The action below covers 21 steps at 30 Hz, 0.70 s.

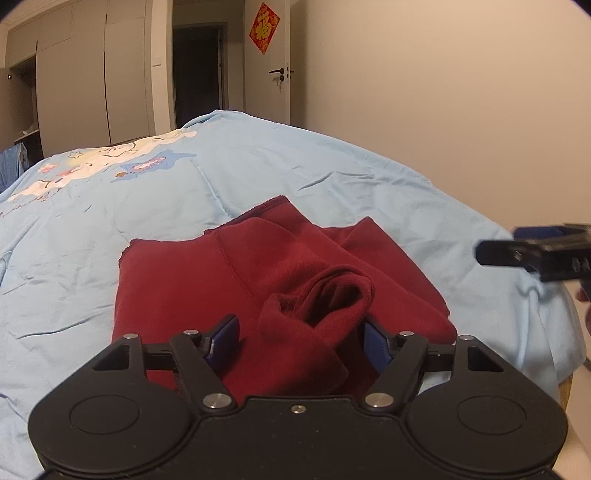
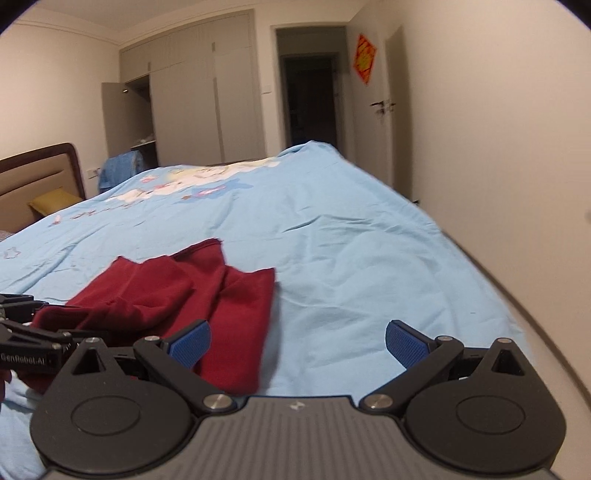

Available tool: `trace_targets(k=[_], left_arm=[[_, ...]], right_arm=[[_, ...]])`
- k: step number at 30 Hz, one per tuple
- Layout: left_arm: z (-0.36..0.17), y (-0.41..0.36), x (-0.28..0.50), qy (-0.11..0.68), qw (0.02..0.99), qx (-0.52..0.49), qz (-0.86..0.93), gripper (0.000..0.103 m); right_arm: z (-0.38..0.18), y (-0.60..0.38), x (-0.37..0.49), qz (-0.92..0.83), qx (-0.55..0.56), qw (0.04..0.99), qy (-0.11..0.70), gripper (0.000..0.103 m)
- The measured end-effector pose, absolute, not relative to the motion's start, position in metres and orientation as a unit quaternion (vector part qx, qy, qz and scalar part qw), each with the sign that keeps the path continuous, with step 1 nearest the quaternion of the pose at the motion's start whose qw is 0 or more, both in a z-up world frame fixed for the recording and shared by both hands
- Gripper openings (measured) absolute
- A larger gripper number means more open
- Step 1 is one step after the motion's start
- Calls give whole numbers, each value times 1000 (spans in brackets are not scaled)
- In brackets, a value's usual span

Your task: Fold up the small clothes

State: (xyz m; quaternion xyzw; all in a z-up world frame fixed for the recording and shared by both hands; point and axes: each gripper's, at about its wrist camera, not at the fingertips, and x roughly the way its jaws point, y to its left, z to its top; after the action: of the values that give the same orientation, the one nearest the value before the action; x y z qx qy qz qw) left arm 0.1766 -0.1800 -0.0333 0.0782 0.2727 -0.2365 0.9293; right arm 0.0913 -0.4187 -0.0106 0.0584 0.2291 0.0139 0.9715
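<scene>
red garment half-folded on the bed, both tongs open

the bed (image 1: 332, 173), under a pale blue cover with a cartoon print, filled most of both views and served as the folding surface. a wardrobe (image 2: 192, 99) and a dark doorway (image 2: 314, 99) stood beyond it, a red paper decoration (image 1: 264, 27) on the door.

the dark red garment (image 1: 184, 280) lay near the bed's closer edge, partly folded: flat panels spread on the cover, with a loose rolled hump of cloth bunched on top at the near end. its long axis appeared to run away from the left camera toward the far end of the bed, the flat hemmed edge pointing that way. probably left flat so the next fold could be laid over it.

left gripper (image 1: 299, 343) hung low over the hump, jaws spread; the cloth sat between the blue pads but they did not seem to press on it, so i judged it let go.

right gripper (image 2: 297, 343) hovered over bare cover just beside the garment's right edge, jaws wide, nothing between them.
</scene>
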Motion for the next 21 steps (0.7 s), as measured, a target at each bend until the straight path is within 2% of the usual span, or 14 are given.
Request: trace_targets(k=[7, 11, 15, 21], left_arm=[[-36, -175, 151, 253, 934, 108, -226, 77], [-37, -176, 146, 247, 935, 116, -227, 75], [-36, -175, 145, 243, 937, 117, -224, 63], [-35, -173, 142, 237, 934, 119, -238, 45]], right_arm=[[-9, -394, 126, 119, 86, 956, 252, 103], [-13, -372, 150, 176, 76, 944, 267, 103], [-13, -357, 174, 226, 99, 929, 276, 102], [-17, -351, 210, 244, 136, 912, 302, 88]])
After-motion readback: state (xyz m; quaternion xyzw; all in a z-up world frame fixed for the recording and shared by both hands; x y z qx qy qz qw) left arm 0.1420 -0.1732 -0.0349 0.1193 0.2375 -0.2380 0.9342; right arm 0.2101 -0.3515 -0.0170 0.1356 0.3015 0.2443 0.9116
